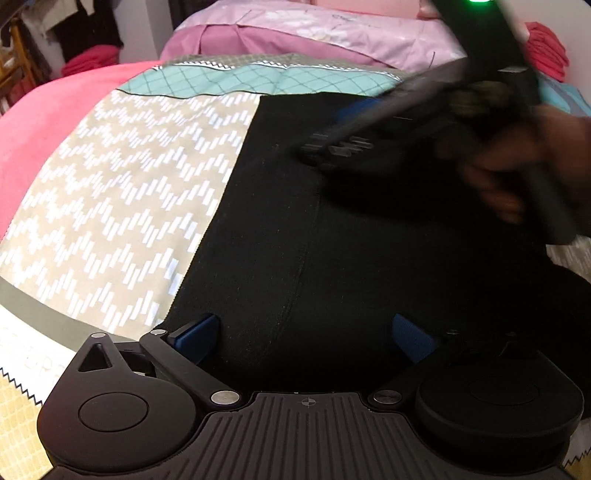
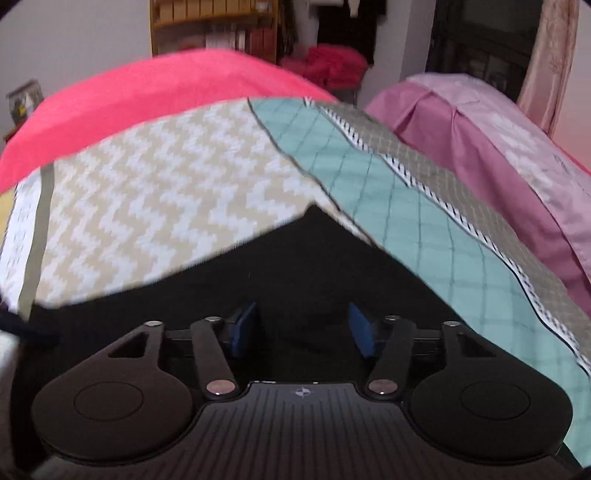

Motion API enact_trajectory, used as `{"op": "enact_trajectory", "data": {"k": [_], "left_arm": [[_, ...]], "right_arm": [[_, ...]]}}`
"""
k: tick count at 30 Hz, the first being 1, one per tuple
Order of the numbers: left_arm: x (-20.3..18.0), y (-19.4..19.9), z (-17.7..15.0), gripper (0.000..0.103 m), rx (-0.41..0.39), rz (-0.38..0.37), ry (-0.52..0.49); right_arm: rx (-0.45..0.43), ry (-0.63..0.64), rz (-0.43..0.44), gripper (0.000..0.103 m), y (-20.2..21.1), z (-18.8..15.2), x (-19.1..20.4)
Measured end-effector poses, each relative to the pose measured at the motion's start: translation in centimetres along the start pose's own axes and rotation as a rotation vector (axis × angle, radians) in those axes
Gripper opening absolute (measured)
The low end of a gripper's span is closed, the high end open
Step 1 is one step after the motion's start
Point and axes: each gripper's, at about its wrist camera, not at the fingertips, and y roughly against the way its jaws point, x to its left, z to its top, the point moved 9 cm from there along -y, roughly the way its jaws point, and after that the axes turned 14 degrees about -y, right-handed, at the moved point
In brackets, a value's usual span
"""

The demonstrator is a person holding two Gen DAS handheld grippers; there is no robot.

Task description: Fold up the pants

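Observation:
Black pants (image 1: 332,236) lie flat on the patterned bedspread (image 1: 122,192), a seam running up the middle. My left gripper (image 1: 303,334) is open, its blue pads (image 1: 195,338) spread just above the near part of the pants. My right gripper (image 1: 332,151), blurred by motion, hovers over the far right part of the pants, held by a hand (image 1: 517,166). In the right wrist view the right gripper (image 2: 303,332) is open over the black cloth (image 2: 295,266), whose corner points away onto the bedspread (image 2: 166,206).
A pink blanket (image 1: 48,122) lies along the left side of the bed. A purple-pink covered bed (image 1: 303,33) stands beyond. A wooden shelf (image 2: 214,26) and red clothes (image 2: 328,62) are in the background.

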Motion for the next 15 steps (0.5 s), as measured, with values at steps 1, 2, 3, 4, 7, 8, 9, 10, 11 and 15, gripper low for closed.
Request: {"op": "enact_trajectory", "data": {"k": [1,2,3,4,7,8,9,10,11,15], "left_arm": [[0.0,0.0,0.0,0.103,0.001,-0.001,-0.002],[0.0,0.0,0.0,0.103,0.002,-0.002,-0.001],[-0.1,0.0,0.0,0.103,0.004,-0.001,0.000],[-0.1,0.0,0.0,0.103,0.007,0.002,-0.001],[0.6,0.0,-0.1,0.103,0.003,0.003,-0.002],[0.6,0.0,-0.2,0.103,-0.002,0.002,-0.002],[0.6,-0.1,-0.2,0.103,-0.006,0.003,-0.001],[0.6,-0.2,-0.2,0.103,-0.007,0.003,-0.001],[0.6,-0.3,-0.2,0.103,-0.006,0.005,0.000],[0.4,-0.6,0.0,0.103,0.007,0.014,-0.015]], "right_arm": [[-0.020,0.009,-0.020,0.087,-0.8,0.4,0.5],[-0.031,0.028,-0.041,0.090,-1.4,0.8,1.0],[-0.031,0.046,-0.057,0.093,-1.7,1.0,1.3],[-0.027,0.053,-0.060,0.091,-1.8,1.1,1.3],[-0.017,0.011,-0.091,0.073,1.2,1.0,0.0],[-0.019,-0.012,-0.106,0.073,2.6,0.6,-0.8],[-0.008,-0.050,-0.103,0.072,3.9,-0.3,-1.6],[0.014,-0.085,-0.101,0.071,4.6,-1.2,-2.4],[0.045,-0.116,-0.109,0.071,4.6,-2.2,-3.1],[0.001,-0.132,-0.080,0.090,2.8,-2.3,-3.5]]}}
